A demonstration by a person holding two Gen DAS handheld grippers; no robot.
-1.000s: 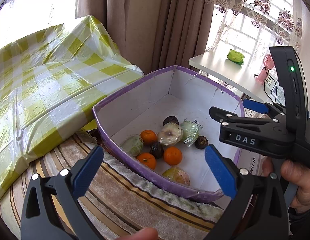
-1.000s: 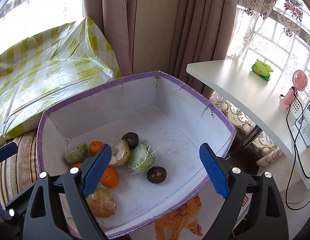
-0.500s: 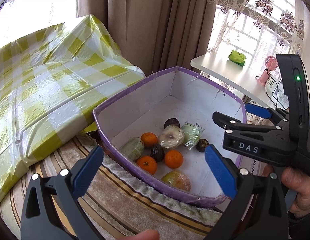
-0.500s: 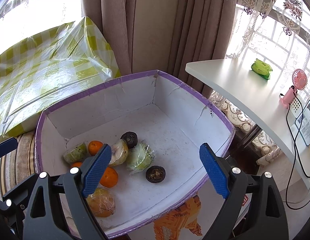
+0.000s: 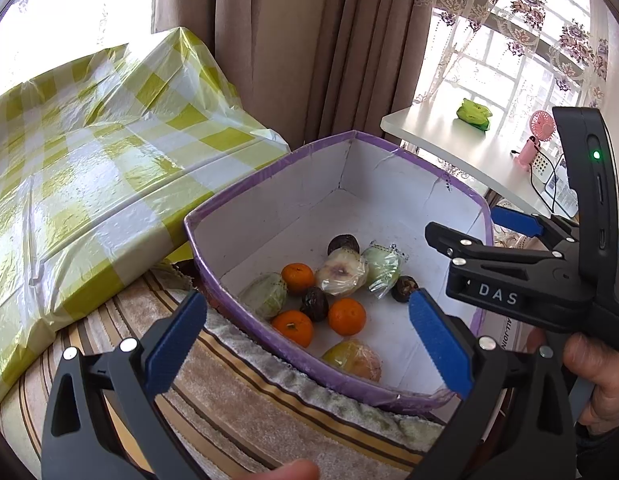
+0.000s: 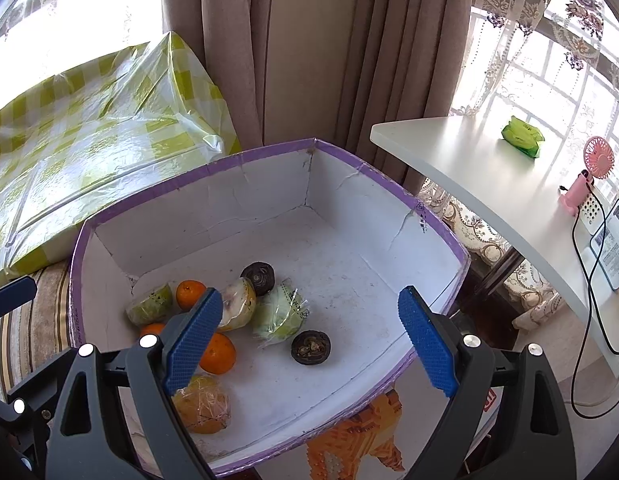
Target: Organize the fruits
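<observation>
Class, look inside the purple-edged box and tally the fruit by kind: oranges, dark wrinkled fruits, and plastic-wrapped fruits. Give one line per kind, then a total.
Oranges: 3
Dark wrinkled fruits: 3
Plastic-wrapped fruits: 4
Total: 10 in the box

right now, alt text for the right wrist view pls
An open hand-held gripper hovers empty over a purple-rimmed white box holding oranges, wrapped fruit and dark round fruits. A white desk stands right.
</observation>
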